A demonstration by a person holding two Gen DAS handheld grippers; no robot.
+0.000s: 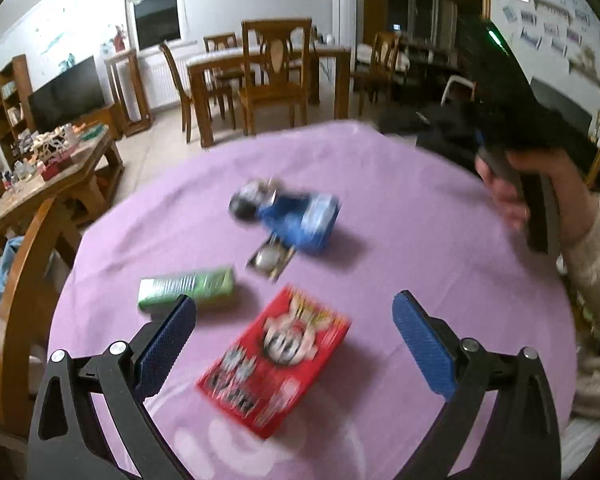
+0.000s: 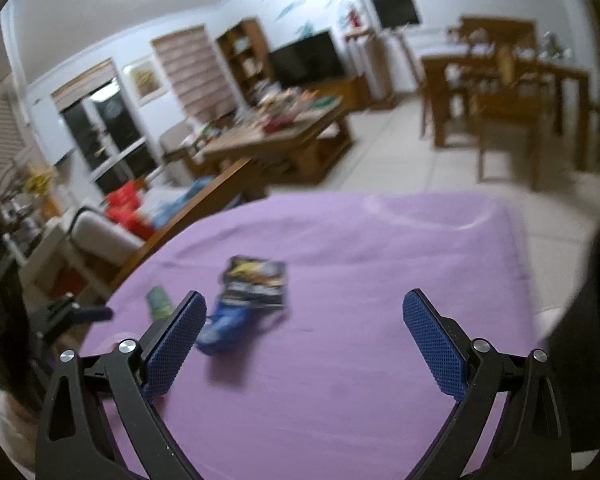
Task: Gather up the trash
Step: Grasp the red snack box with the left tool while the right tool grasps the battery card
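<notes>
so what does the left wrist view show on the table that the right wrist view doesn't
Only the left wrist view shows the red box lying flat nearest the open left gripper, and a hand gripping the other tool's handle at the right. Only the right wrist view shows the open right gripper from behind, over bare cloth. Both show the purple tablecloth, the green box, the blue package and a dark packet.

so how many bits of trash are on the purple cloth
4 that I can see: a red box nearest the left claw, a green box to its left, a small dark packet mid-table, and a blue wrapper behind it. Blur may hide more.
</notes>
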